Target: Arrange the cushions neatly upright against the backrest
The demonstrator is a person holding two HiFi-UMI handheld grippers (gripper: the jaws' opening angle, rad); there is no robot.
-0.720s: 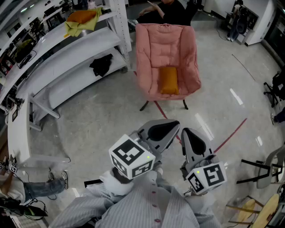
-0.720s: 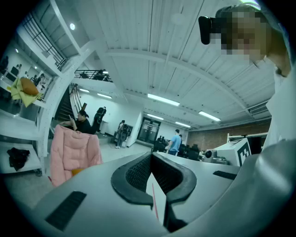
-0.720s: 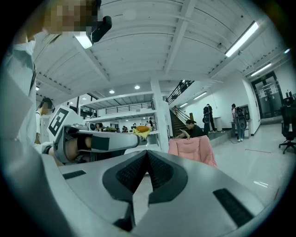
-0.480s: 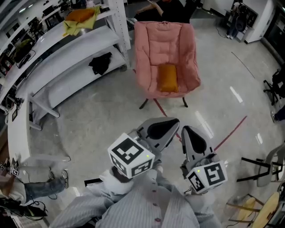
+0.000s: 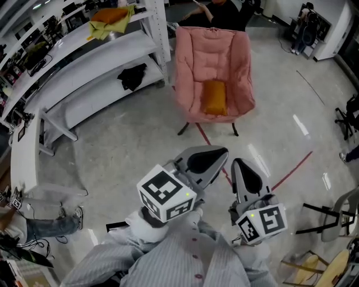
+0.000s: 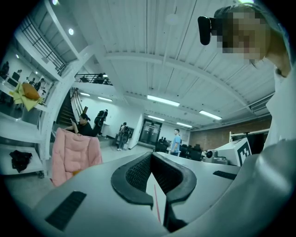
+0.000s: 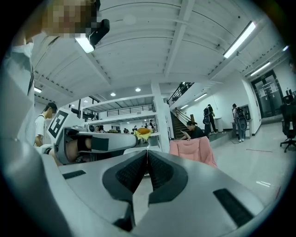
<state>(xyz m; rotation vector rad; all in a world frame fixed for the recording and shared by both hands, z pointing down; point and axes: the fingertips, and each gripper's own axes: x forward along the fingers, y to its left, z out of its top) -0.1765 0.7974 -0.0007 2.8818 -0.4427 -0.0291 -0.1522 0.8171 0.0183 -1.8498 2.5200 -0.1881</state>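
Close in front of my chest I held 2 grippers level and side by side, just apart from each other. My left gripper had its jaws pressed together with nothing between them, and my right gripper was closed and empty in the same way. Both pointed over the pale floor and touched nothing. Just past their tips, a red line ran across the floor toward the legs of the pink chair, which stood well apart from me. 1 orange cushion sat in the middle of that chair, low down where the seat meets the padded backrest. From above I could not tell whether it stood upright or lay flat.

To the left of the chair, just beside it, stood a white shelf. A yellow cloth lay bunched on its upper level and a black cloth on the lower one. Behind the chair sat a person in dark clothes.
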